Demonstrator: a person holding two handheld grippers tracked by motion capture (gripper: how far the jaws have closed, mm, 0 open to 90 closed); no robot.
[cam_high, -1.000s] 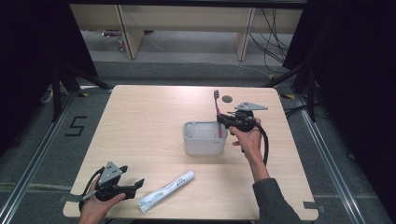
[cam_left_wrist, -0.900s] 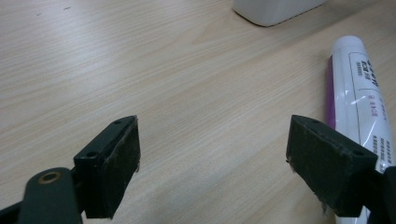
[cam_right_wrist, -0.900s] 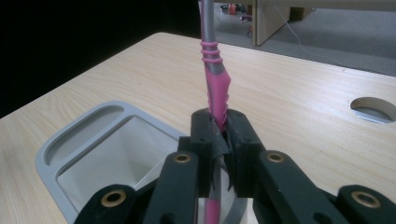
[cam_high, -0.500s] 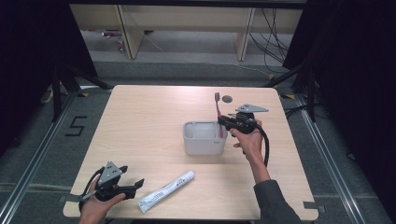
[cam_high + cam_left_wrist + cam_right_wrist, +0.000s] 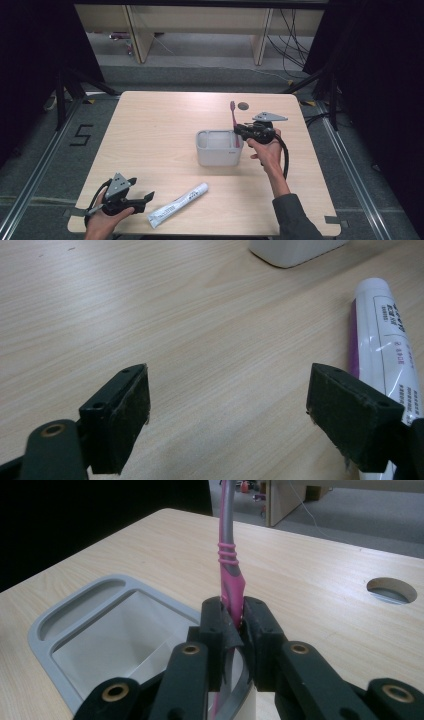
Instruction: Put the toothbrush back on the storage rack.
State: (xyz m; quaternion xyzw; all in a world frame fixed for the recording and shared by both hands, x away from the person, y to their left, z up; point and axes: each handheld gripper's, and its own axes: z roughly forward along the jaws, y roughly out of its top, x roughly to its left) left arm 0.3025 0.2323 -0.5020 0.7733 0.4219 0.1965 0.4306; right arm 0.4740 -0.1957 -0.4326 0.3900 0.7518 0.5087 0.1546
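Pinching slim pink toothbrush (image 5: 231, 575) upright, right gripper (image 5: 232, 625) over grey rectangular cup (image 5: 218, 148).

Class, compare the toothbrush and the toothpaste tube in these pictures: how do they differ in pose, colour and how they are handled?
The toothbrush stands upright at the grey bin's edge; the toothpaste tube lies flat on the table. The toothbrush is pink and grey; the tube is white with purple. The right gripper clamps the toothbrush; the left gripper is open beside the tube, not holding it.

Lab recording bay, black curtains (image 5: 30, 60), taped floor marking (image 5: 81, 135), trailing cables (image 5: 290, 45), bare wooden table (image 5: 160, 130)
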